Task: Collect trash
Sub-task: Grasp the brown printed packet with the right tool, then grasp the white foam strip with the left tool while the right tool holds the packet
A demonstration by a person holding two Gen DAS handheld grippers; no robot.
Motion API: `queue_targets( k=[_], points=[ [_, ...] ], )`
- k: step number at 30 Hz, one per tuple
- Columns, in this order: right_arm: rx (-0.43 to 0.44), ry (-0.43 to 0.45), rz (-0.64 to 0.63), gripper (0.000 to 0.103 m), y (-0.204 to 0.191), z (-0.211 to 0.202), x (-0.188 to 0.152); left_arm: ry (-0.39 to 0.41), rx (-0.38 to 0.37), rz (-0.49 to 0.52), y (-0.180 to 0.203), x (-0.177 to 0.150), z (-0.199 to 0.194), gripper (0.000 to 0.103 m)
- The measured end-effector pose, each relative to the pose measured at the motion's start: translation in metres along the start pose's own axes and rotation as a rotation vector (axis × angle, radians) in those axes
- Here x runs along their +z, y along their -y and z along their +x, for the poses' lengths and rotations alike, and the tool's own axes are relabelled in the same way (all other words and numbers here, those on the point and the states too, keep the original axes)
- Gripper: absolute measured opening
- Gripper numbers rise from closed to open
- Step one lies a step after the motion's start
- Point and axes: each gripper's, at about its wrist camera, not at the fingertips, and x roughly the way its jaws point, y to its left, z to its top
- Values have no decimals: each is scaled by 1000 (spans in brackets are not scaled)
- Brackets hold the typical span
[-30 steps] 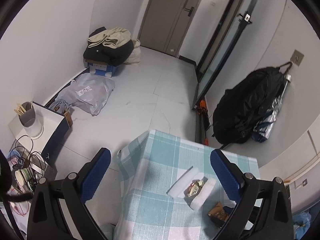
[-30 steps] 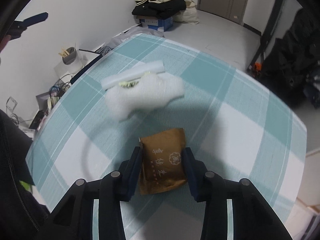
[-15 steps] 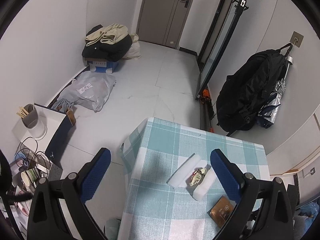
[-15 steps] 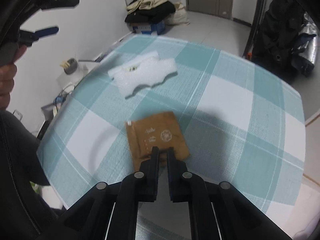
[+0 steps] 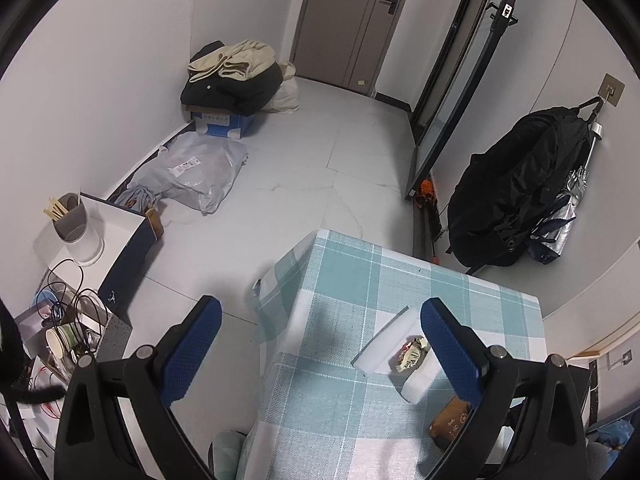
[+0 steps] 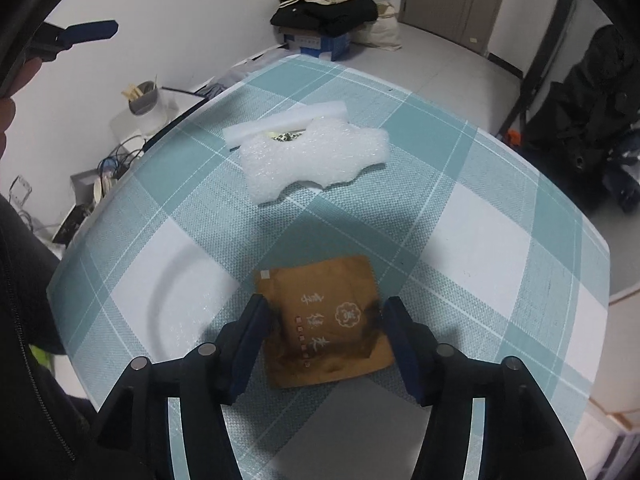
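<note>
Spreading again after a tight pinch half a second back: right gripper (image 6: 326, 316), jaws opening, straddling brown packet (image 6: 326, 316) without pressing it. Packet flat on checked tablecloth (image 6: 500, 248), at the near edge. Farther along, white foam piece (image 6: 316, 160), a crumpled wrapper (image 6: 285, 136) tucked behind it, then a white foam strip (image 6: 288, 122). Up at far left, left gripper (image 5: 320, 324) spread wide, grasping nothing, hovering off the table's side.

Black backpack (image 5: 516, 196) hangs from a wall hook, silver umbrella (image 5: 568, 200) beside it. Clothes pile (image 5: 232, 80) sits on a blue box (image 5: 222, 122); grey plastic bag (image 5: 196, 176) on the floor, contents unclear.
</note>
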Motion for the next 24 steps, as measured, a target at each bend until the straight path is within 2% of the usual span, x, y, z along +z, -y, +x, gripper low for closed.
queue_targets(
  k=[2, 5, 11, 15, 24],
  points=[
    [-4, -6, 2, 57, 0, 0, 0, -1, -3, 0, 1, 0, 0, 98],
    [-9, -3, -3, 40, -3, -4, -4, 3, -9, 6, 4, 1, -1, 98],
    [-28, 48, 32, 33, -15, -12, -21, 7, -10, 17, 5, 0, -1, 98],
    [-31, 79, 56, 21, -16, -17, -27, -5, -13, 11, 5, -1, 1, 98],
    [28, 117, 138, 6, -5, -24, -38, -10, 1, 25, 7, -3, 4, 98]
  ],
)
